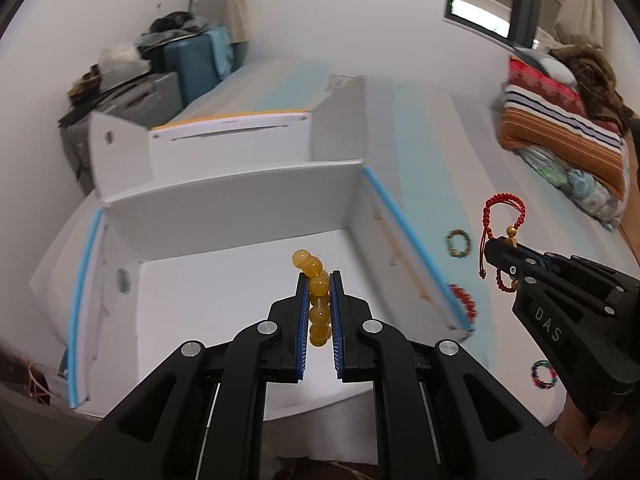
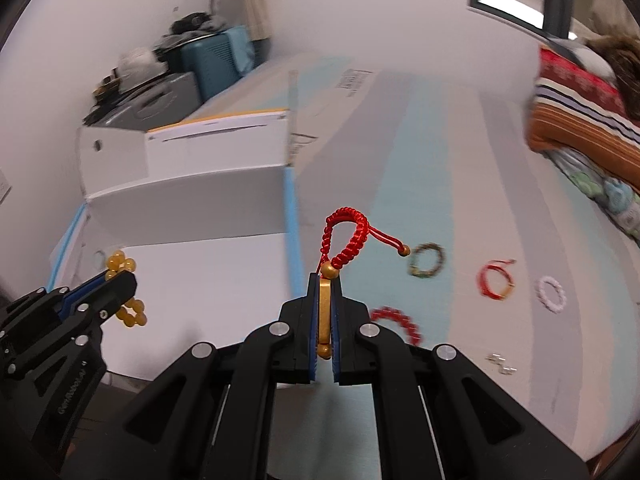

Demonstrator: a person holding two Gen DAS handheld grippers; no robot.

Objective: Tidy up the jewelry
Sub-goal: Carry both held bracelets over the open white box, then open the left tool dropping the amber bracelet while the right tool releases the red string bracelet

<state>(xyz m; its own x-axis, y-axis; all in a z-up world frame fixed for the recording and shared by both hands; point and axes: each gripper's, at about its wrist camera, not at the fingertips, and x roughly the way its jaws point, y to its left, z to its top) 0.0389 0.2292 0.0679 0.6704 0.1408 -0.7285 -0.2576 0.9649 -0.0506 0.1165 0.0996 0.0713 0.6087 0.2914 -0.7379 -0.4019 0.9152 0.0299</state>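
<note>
Two bracelets are being carried at once, one in each black two-finger gripper. The left gripper (image 1: 319, 280) is clamping its blue-padded fingers on a string of round amber-yellow beads (image 1: 316, 300); the strand is running lengthwise between the pads, pointing away from the hand, with its far beads poking past the fingertips. It is hanging over the white floor of the open white cardboard box with blue-taped edges (image 1: 408, 236).

The right gripper (image 2: 325, 282) is closed tight on the gold bar of a red braided cord bracelet with gold beads (image 2: 346, 236). The bar is lying along the fingers, and the red loop is standing up beyond the tips, one loose tail ending in a gold bead trailing off to the right. This bracelet is sitting over the box's right-hand wall, at the edge of the pale blue-and-white striped bedsheet (image 2: 440, 160).

On the sheet, the right wrist view is showing four loose bracelets: a red beaded one (image 2: 396, 322) nearest, then a dark green-and-brown one (image 2: 427, 260), a red cord one (image 2: 496, 280) and a white beaded one (image 2: 551, 294), plus small silvery pieces (image 2: 500, 364) too blurred to count. Only the left wrist view is catching a multicoloured beaded bracelet (image 1: 544, 374) and part of the person's hand (image 1: 580, 428).

Further off, a second white box (image 1: 240, 136) is standing behind the first, with a striped folded blanket (image 1: 560, 120) to the right.
</note>
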